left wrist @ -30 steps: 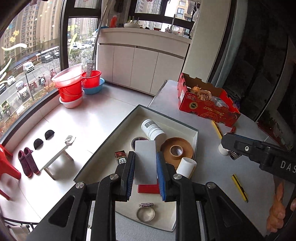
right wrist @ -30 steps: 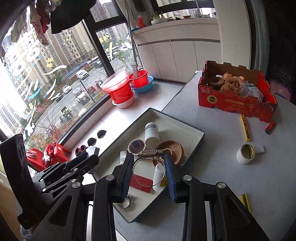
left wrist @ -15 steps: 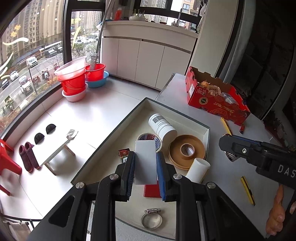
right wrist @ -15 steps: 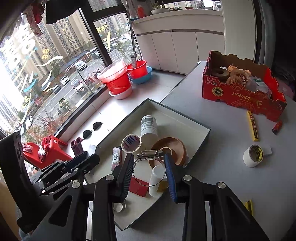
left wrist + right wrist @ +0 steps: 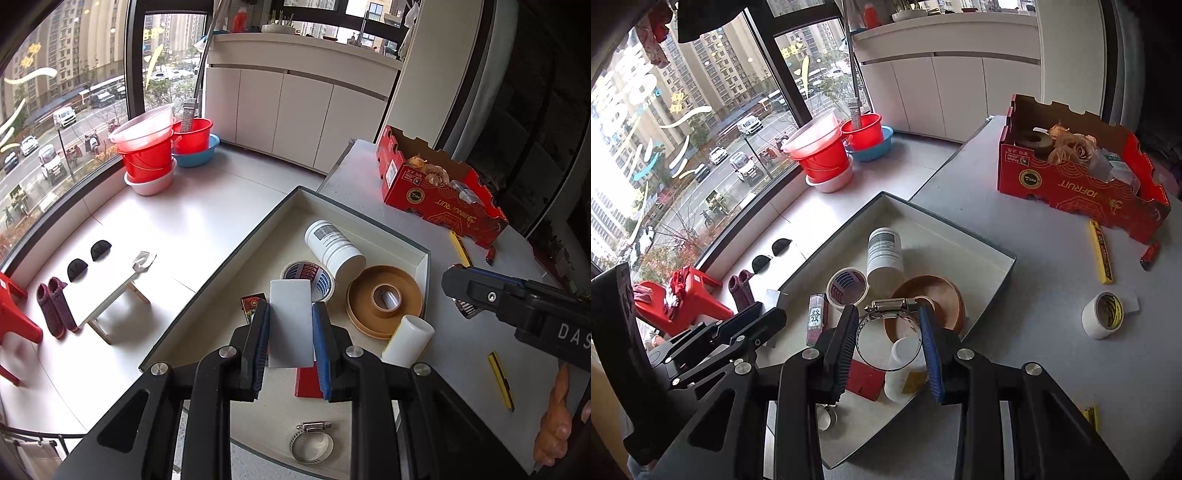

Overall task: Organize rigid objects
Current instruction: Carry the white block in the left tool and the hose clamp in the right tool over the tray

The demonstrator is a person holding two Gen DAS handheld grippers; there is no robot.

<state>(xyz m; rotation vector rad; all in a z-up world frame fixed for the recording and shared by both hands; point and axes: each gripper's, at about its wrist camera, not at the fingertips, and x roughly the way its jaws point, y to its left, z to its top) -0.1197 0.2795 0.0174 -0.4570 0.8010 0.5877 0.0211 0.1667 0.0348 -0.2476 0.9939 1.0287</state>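
Probably a high-rise flat: washbasins (image 5: 147, 155), slippers (image 5: 55, 308), city window (image 5: 66, 92)

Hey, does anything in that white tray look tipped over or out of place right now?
Yes. In the tray, the white bottle lies on its side, its end resting on the brown tape roll. A white tube leans tilted against the tray's wall rather than lying flat. Nothing looks spilled or broken.

Right hand-held gripper (image 5: 889, 334) clamping metal hose clamp (image 5: 888, 334), above white tray (image 5: 991, 258)
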